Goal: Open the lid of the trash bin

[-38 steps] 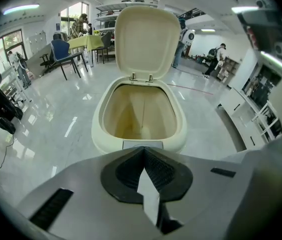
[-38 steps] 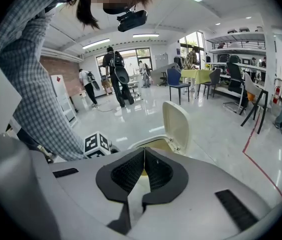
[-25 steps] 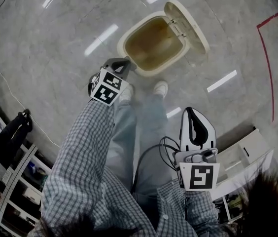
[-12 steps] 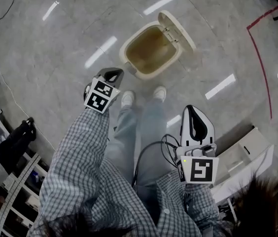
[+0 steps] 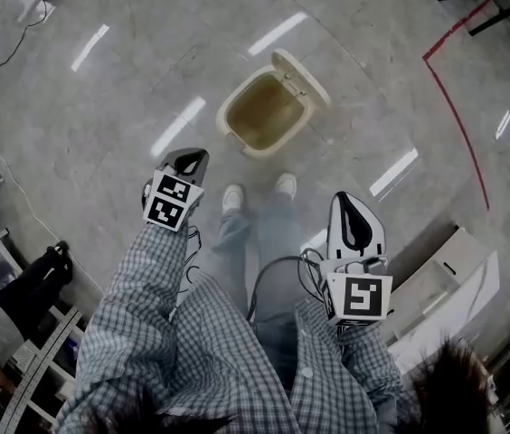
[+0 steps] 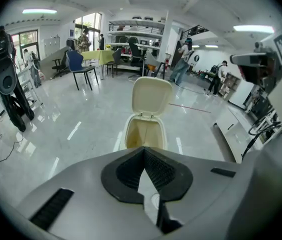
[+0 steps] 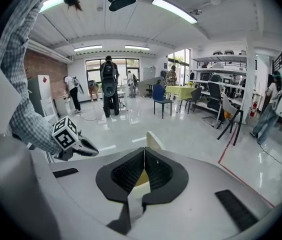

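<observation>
Standing on the polished floor (image 5: 119, 89), well clear of its red tape line (image 5: 455, 107), the trash bin (image 5: 257, 116) looks like light, stiff plastic. Its hinged lid (image 5: 302, 78) is already upright and would be best taken by its free edge. Nothing blocks it; the person's shoes (image 5: 233, 197) are near. The left gripper (image 5: 194, 157) and right gripper (image 5: 353, 208) hang apart from it, jaws together, empty.

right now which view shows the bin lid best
The left gripper view: the lid stands upright and faces the camera whole, above the open bin. The head view shows the lid from steeply above, small and foreshortened. The right gripper view shows only a sliver of the lid.
</observation>
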`<action>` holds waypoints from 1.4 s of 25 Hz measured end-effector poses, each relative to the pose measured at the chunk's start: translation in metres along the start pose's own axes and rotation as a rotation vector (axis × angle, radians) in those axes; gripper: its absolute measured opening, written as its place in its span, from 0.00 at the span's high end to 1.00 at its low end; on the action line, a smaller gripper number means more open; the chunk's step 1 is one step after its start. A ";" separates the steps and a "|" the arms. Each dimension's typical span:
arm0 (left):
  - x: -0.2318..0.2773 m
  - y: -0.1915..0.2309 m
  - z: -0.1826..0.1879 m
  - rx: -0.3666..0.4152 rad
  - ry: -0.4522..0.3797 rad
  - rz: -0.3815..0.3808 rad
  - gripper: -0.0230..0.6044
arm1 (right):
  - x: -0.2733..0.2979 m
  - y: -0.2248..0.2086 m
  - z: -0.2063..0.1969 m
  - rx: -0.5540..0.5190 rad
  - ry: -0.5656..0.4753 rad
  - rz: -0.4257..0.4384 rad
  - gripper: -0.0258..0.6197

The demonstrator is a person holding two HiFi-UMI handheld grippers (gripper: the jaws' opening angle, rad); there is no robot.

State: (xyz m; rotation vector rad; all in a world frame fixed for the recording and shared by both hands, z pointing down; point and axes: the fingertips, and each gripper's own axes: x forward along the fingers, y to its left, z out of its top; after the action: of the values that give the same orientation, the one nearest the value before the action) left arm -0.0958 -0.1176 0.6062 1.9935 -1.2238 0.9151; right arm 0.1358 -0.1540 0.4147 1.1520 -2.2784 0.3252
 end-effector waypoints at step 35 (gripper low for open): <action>-0.231 -0.033 0.137 0.108 -0.412 -0.055 0.96 | -0.071 0.016 0.161 -0.140 -0.294 -0.181 0.93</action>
State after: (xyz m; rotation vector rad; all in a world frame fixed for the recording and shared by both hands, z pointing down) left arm -0.1093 -0.1014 0.3363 2.3697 -1.3498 0.5677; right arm 0.0972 -0.1692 0.2427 1.3946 -2.3746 -0.0786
